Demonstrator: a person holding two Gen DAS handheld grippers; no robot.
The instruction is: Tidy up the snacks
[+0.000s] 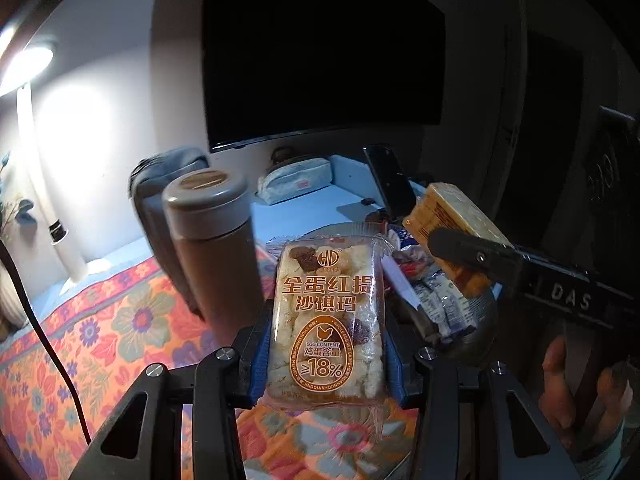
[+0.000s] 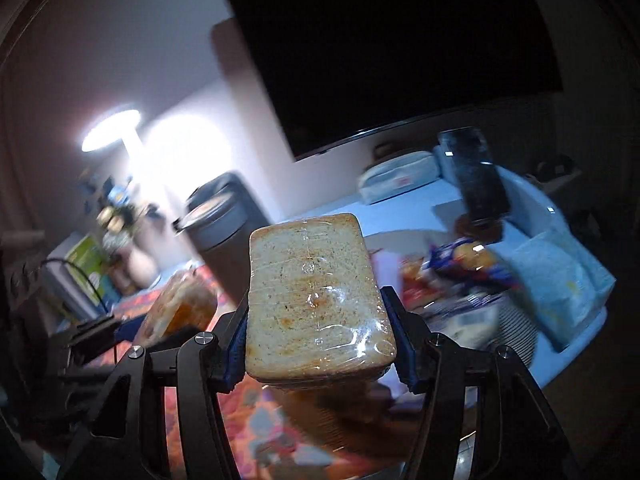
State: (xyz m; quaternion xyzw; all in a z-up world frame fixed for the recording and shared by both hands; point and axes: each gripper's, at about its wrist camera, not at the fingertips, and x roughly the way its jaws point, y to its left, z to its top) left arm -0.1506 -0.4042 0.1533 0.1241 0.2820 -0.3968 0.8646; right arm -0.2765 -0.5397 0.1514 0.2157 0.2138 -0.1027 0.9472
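Note:
My left gripper is shut on a clear-wrapped sachima snack pack with orange print, held above the floral cloth. My right gripper is shut on a plastic-wrapped pack of toasted bread slices, its blue pads pressing both sides. In the left wrist view the bread pack shows at the right, clamped by a black finger of the right gripper. In the right wrist view the sachima pack appears blurred at the left. A striped plate holding several wrapped snacks lies beyond both grippers.
A brown thermos stands close to the left, with a grey pouch behind it. Further back are a dark monitor, a pencil case, a phone on a stand and a lit lamp. A tissue pack lies right of the plate.

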